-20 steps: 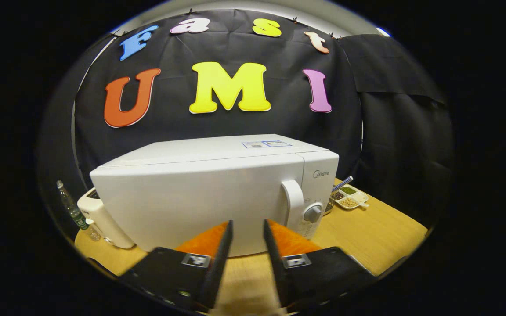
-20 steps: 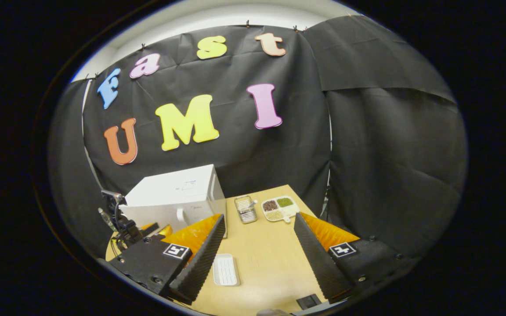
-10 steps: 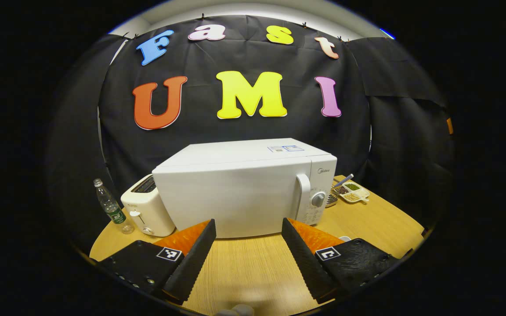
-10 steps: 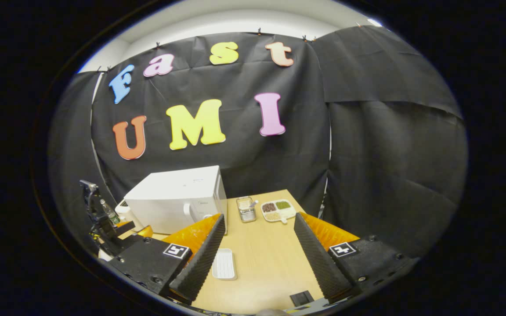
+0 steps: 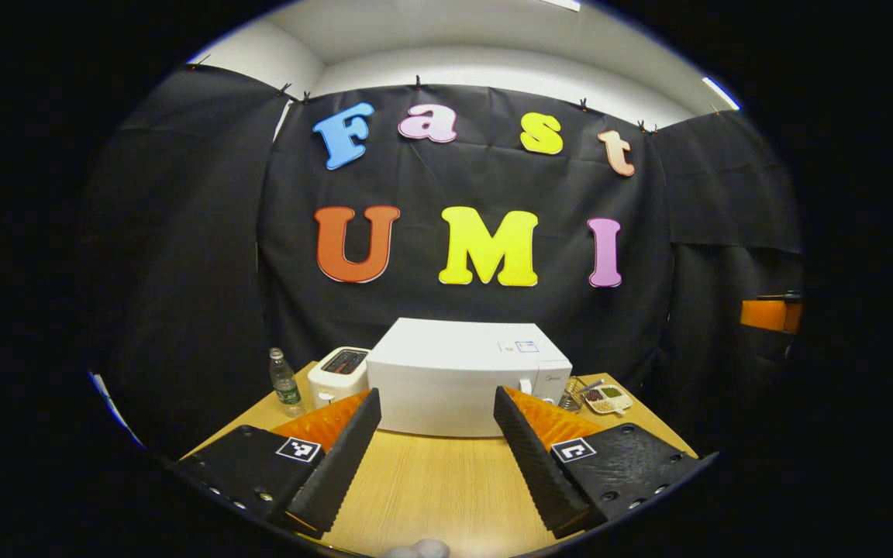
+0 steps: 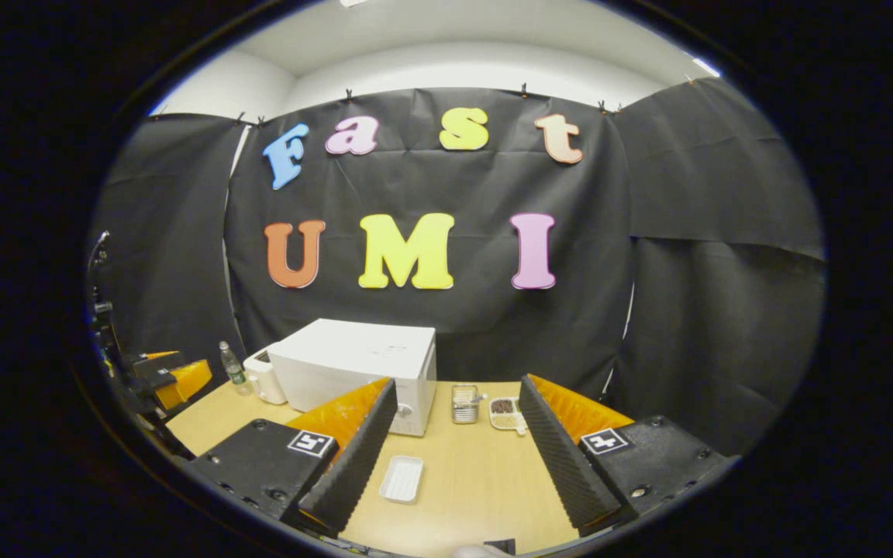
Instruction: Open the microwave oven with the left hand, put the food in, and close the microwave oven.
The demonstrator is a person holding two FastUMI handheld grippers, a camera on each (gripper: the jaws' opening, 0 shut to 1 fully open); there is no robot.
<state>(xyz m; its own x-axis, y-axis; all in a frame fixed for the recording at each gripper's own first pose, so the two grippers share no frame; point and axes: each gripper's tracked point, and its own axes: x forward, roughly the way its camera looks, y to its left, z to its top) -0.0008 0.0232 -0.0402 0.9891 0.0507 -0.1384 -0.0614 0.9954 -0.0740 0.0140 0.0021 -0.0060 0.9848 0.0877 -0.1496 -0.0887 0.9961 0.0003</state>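
White microwave oven (image 5: 468,376) sits shut at the far middle of the wooden table (image 5: 431,496). Both left gripper (image 5: 435,457) and right gripper (image 6: 453,453) hang open and empty. Approach the right-edge door handle (image 5: 525,386) squarely before closing on it.

We hold left gripper (image 5: 435,446) level, fingers spread wide, nothing between. Right gripper (image 6: 454,446) same: fingers apart, empty. Left gripper also at far left edge in right gripper view.
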